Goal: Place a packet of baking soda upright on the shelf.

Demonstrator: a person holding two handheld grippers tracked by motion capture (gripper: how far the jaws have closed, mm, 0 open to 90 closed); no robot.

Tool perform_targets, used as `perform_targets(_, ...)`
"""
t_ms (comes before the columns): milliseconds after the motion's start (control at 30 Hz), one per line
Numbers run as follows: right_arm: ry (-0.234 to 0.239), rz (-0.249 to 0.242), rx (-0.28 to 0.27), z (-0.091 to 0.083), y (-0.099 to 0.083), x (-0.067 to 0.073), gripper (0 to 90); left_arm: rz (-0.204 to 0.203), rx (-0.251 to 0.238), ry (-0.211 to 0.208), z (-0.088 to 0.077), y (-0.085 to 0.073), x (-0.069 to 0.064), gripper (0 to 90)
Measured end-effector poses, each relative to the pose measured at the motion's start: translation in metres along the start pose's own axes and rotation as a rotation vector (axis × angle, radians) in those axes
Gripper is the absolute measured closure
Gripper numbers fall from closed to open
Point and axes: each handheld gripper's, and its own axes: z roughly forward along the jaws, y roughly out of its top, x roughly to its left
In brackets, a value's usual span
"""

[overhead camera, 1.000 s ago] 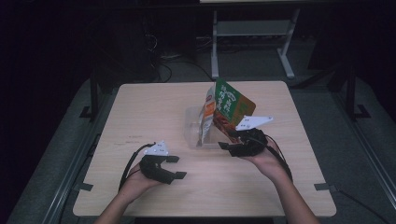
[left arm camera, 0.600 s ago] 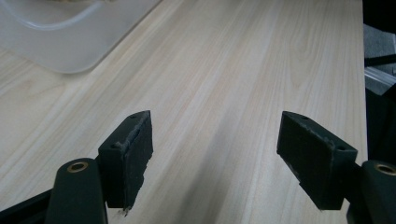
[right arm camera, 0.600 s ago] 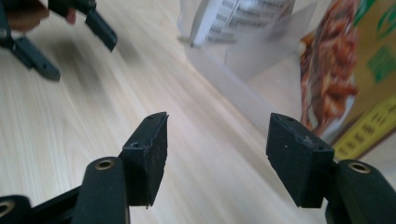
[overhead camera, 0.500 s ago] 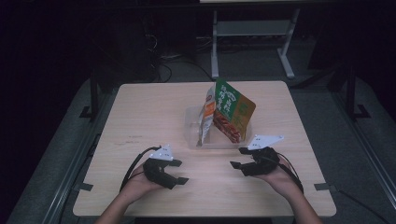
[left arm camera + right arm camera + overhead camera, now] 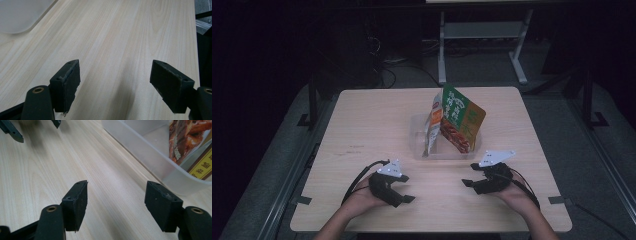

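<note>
- Both jaws have just been opening with nothing between them: left hand-held gripper (image 5: pixel 404 192) and right hand-held gripper (image 5: pixel 473 179) stand apart, low over the desk (image 5: pixel 362 125).
- Best to back off level and avoid nudging the clear tray (image 5: pixel 418 135).
- Snack pouch (image 5: pixel 455 120) leans upright in the tray mid-desk, green-orange, glossy, creased.

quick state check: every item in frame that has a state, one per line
Green and orange printed food pouch: standing tilted inside the tub, not held.
Clear plastic rectangular tub: upright on the table, lidless.
Left claw: open, holding nothing, low over the table.
Right claw: open, holding nothing, near the tub's front.
</note>
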Motion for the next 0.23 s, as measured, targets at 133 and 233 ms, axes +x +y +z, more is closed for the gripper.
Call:
perform_targets(133,0.007,0.003,-0.007,-0.0012,-0.001,-0.0016,33.5,0.002,-0.001,-0.001,0.0002,0.0001,-0.0004,23.8)
perform_targets(233,0.003,0.004,-0.013,-0.0026,-0.0024,-0.0034,33.0,0.004,0.0,-0.002,0.0007,0.0002,-0.0005,23.6)
